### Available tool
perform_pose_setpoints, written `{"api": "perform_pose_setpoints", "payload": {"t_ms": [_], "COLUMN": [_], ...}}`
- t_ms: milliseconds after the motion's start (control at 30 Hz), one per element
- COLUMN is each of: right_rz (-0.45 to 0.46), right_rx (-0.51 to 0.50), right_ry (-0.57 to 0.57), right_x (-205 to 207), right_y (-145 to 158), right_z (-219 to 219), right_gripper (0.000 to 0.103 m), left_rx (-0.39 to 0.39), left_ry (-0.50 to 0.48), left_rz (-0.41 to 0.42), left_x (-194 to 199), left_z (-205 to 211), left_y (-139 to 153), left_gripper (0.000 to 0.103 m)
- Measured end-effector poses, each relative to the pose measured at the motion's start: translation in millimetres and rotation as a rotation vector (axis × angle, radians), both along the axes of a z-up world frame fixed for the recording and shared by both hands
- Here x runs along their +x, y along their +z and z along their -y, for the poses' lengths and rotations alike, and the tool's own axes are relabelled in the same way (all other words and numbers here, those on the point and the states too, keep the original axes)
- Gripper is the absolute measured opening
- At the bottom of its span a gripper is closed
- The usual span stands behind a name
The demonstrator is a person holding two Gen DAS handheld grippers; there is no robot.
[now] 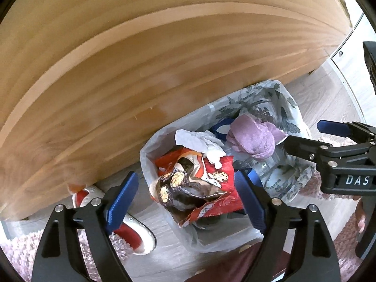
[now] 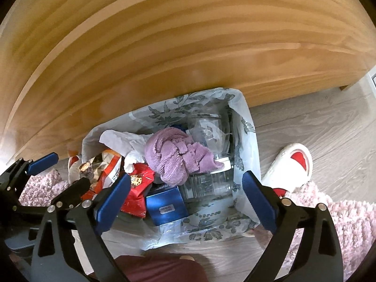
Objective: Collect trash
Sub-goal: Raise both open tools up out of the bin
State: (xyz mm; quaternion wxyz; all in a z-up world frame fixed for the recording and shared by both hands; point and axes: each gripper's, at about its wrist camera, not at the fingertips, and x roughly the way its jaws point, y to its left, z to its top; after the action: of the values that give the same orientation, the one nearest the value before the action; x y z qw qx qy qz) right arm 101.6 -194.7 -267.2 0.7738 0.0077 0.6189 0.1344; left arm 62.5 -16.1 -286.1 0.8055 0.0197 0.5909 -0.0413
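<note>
Both claws hang wide and empty over the trash bag (image 2: 246,127), which sits on the floor against a wooden panel (image 2: 188,47). The left gripper (image 1: 188,202) is above red snack wrappers (image 1: 211,171); the right gripper (image 2: 185,202) is above a blue box (image 2: 164,209), beside a purple cloth (image 2: 174,155).

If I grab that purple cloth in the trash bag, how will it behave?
The purple cloth looks soft and bunched, so it would probably sag and unfurl when lifted. It seems light for its bulk. It lies against the clear plastic container, which might shift or rattle as the cloth comes away.
</note>
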Motion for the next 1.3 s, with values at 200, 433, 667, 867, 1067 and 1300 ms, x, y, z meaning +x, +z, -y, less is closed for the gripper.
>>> {"api": "perform_pose_setpoints", "payload": {"t_ms": [200, 433, 667, 867, 1067, 1300], "right_rz": [0.052, 0.153, 0.295, 0.393, 0.48, 0.631], "right_rx": [-0.003, -0.026, -0.05, -0.048, -0.057, -0.032], "right_ry": [-0.022, -0.012, 0.025, 0.03, 0.024, -0.003], "right_x": [-2.4, -7.7, -18.5, -25.3, -32.0, -42.3], "right_y": [10.9, 32.0, 59.6, 82.3, 98.3, 125.9], "right_z": [4.0, 1.7, -3.7, -1.3, 1.5, 6.2], "right_gripper": [0.095, 0.095, 0.095, 0.095, 0.095, 0.095], "left_rx": [-0.015, -0.038, -0.05, -0.057, -0.059, -0.079], "left_ry": [0.011, 0.043, 0.053, 0.085, 0.087, 0.103], "left_rz": [0.023, 0.053, 0.122, 0.188, 0.236, 0.375], "left_x": [-3.1, -5.8, -11.1, -15.3, -20.1, -27.1], "left_z": [-0.8, -3.9, -8.2, -15.5, -19.5, -22.5], "left_y": [4.9, 16.2, 38.6, 55.5, 67.1, 94.0], "left_gripper": [0.089, 0.093, 0.093, 0.093, 0.093, 0.095]}}
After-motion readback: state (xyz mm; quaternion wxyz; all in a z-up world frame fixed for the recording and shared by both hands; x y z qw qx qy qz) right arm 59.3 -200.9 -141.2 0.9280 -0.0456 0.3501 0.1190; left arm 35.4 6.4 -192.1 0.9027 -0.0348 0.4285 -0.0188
